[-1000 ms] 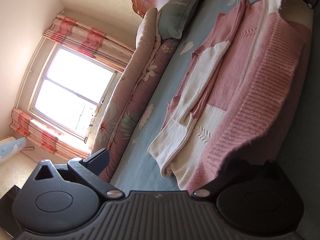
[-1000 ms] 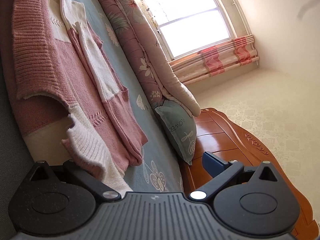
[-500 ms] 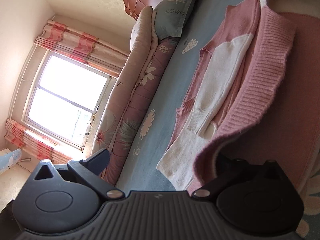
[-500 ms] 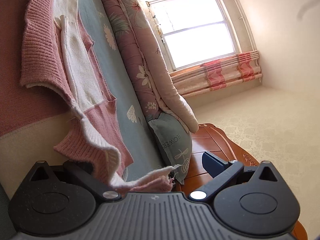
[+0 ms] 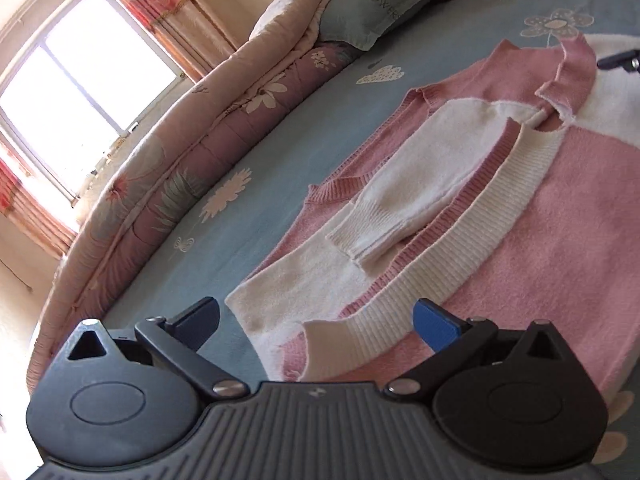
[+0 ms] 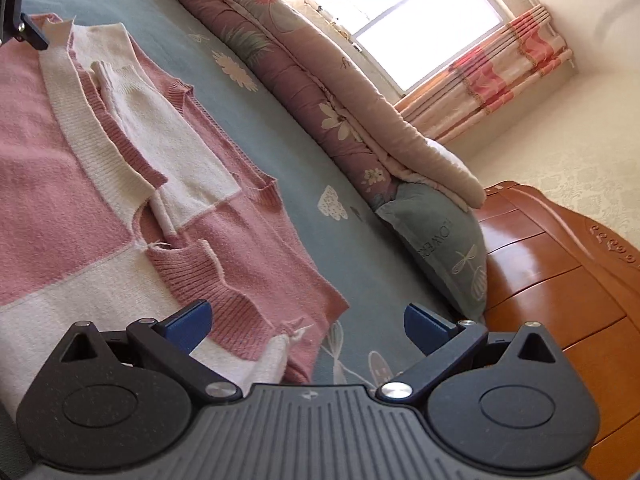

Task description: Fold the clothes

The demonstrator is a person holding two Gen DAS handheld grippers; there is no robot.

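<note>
The sweater (image 5: 540, 220) runs past the right frame edge.

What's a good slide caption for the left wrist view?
Left gripper open above the white ribbed hem of a pink-and-white sweater laid folded on the blue bedsheet.

A bright window (image 6: 404, 20) with pink striped curtains (image 6: 500, 80) at one o'clock lights cream walls above a wooden headboard (image 6: 560, 280).

One sweater (image 5: 532, 216), one pillow (image 5: 376, 8), one rolled quilt (image 5: 208, 128), one window (image 5: 76, 92)
</note>
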